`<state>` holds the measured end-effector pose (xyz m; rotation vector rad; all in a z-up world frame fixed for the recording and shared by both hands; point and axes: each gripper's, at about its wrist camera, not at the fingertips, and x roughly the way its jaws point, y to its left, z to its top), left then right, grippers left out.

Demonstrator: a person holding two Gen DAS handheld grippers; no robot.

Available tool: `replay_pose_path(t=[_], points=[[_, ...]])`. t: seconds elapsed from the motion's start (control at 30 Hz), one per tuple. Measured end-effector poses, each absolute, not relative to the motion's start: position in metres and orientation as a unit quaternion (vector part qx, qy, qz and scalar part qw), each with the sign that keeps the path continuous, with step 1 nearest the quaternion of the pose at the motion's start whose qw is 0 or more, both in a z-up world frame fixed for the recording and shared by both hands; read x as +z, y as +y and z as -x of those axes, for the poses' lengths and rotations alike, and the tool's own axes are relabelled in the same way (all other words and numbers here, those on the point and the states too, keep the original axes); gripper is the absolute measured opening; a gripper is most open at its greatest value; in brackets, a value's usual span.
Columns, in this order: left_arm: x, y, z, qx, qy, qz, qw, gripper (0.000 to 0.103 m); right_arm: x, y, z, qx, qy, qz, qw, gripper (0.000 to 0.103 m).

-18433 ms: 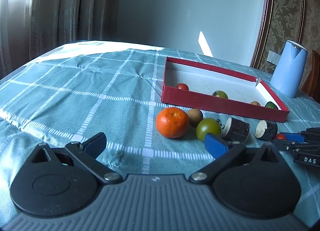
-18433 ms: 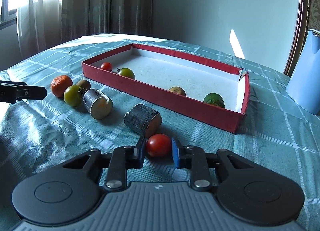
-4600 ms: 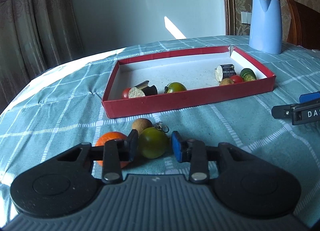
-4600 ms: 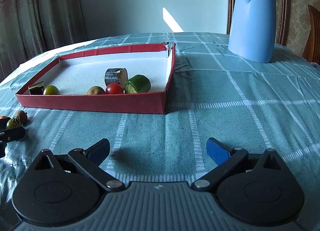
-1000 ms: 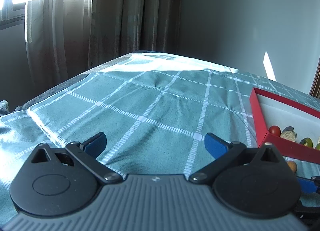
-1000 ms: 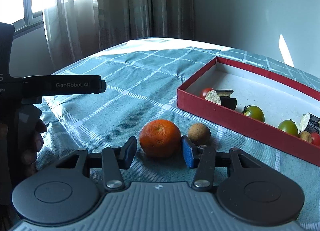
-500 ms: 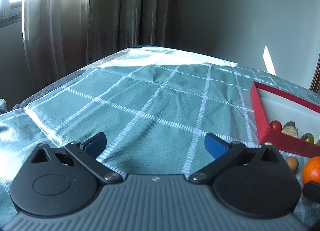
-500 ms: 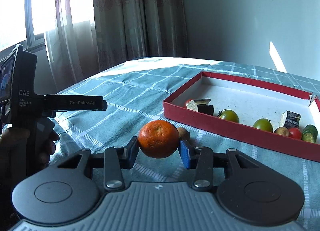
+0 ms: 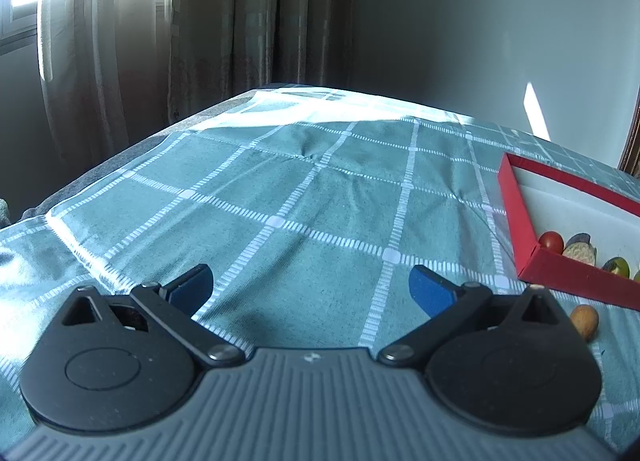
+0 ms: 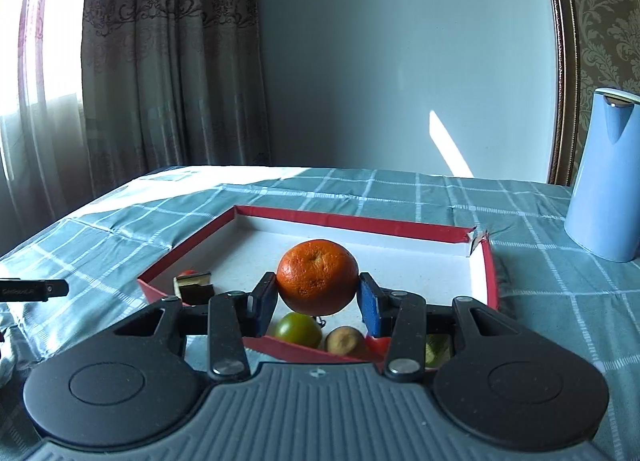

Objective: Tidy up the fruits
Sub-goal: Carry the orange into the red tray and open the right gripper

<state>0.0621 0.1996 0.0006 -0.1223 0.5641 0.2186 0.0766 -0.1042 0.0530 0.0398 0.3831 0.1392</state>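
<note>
My right gripper (image 10: 318, 299) is shut on an orange tangerine (image 10: 318, 281) and holds it in the air over the near side of the red box (image 10: 360, 223). Below it in the box lie a green tomato (image 10: 298, 328), a brown fruit (image 10: 344, 340) and a dark cut piece (image 10: 194, 288). My left gripper (image 9: 310, 287) is open and empty over the teal cloth. In the left wrist view the red box (image 9: 510, 205) is at the right edge with a red tomato (image 9: 551, 241) inside, and a small brown fruit (image 9: 584, 319) lies on the cloth outside it.
A teal checked tablecloth (image 9: 304, 197) covers the table. A blue kettle (image 10: 606, 177) stands at the back right. Curtains (image 10: 172, 61) hang behind the table's left edge. The tip of the left gripper (image 10: 34, 288) shows at the left of the right wrist view.
My right gripper has lifted the tangerine off the cloth and carried it over the red box. The left gripper stays open, nearly still.
</note>
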Motion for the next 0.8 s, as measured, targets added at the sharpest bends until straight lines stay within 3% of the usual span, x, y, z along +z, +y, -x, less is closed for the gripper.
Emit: replay_pose_path(t=[0.3,0.7,0.8], points=[[0.0,0.198,-0.063,0.106,0.281,0.056,0.952,0.103,0.023,-0.099,-0.119,0.044,0.218,0.007,0.975,0.043],[0.0,0.195,-0.063,0.105,0.279,0.047,0.953,0.103,0.011,-0.087,-0.123,0.013,0.19,0.06,0.98,0.043],[0.0,0.195,-0.062,0.106,0.279,0.048,0.953,0.103,0.012,-0.09,-0.122,0.01,0.189,0.049,0.981,0.05]])
